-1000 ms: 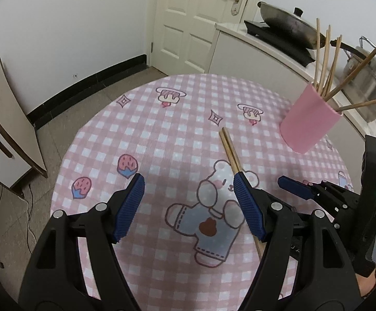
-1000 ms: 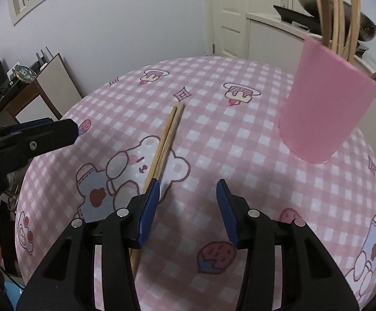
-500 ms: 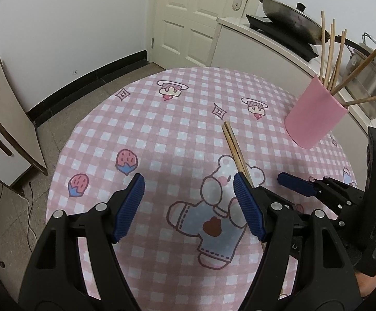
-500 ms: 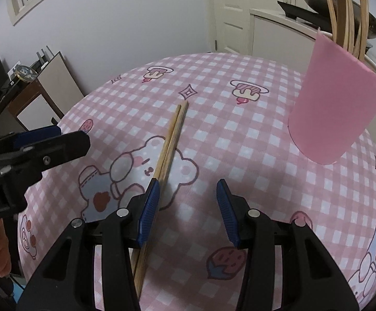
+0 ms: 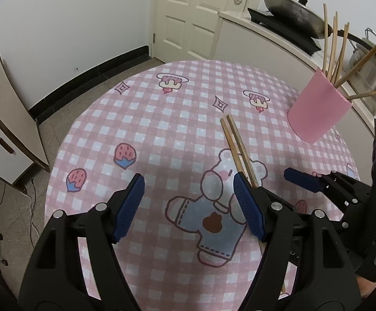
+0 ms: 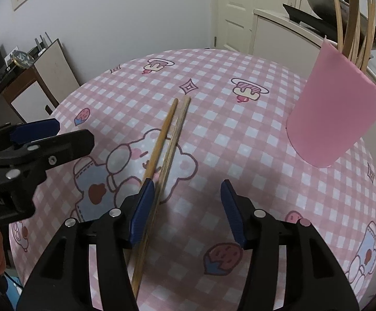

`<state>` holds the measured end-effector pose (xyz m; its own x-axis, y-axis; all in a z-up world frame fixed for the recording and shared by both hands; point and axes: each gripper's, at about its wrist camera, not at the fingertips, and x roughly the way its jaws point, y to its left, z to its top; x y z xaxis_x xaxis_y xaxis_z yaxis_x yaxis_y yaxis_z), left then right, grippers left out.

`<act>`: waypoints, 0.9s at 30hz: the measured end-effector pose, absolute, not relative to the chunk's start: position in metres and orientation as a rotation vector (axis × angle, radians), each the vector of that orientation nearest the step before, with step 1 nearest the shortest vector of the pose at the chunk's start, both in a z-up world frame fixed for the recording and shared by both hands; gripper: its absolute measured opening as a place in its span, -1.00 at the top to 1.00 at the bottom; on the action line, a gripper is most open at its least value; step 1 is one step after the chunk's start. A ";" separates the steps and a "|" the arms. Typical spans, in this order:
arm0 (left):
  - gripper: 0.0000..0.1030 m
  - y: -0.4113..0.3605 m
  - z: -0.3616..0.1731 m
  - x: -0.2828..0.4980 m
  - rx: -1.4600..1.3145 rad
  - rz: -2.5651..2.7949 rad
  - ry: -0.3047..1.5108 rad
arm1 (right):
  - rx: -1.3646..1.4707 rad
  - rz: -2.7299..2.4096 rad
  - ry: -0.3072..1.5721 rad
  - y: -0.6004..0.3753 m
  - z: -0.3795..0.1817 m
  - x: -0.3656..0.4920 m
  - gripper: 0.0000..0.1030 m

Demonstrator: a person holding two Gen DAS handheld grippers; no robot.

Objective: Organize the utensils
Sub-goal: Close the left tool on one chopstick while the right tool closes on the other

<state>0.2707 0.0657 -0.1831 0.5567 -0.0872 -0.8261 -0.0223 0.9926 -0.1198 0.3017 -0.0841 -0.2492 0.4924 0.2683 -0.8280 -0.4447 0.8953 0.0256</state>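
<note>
The right gripper (image 6: 186,208) is opening over two loose chopsticks (image 6: 165,142), nothing gripped; the left gripper (image 5: 189,206) is hovering wide. Next: straddling one, then carrying it to the pink cup (image 6: 335,111).

Your path across the round table (image 5: 141,119) is open on its left half, while the chopsticks (image 6: 165,140) lie mid-table and the pink holder (image 6: 333,119) blocks the right edge.

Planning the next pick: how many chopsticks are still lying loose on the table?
2: the chopsticks lie side by side across the bear print, just left of the opening right gripper, outside its gap.
</note>
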 end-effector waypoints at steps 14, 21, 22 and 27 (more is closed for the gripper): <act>-0.20 0.035 -0.209 0.306 -0.139 -0.072 1.082 | -0.256 0.446 0.995 -0.105 -0.252 0.297 0.01; 0.08 0.027 -0.218 0.324 -0.129 -0.058 1.104 | -0.223 0.471 1.005 -0.114 -0.251 0.301 0.01; 0.13 0.024 -0.219 0.328 -0.109 -0.049 1.105 | -0.222 0.472 1.006 -0.114 -0.251 0.300 0.01; 0.35 0.015 -0.221 0.337 -0.027 -0.039 1.101 | -0.238 0.471 1.007 -0.111 -0.251 0.308 0.01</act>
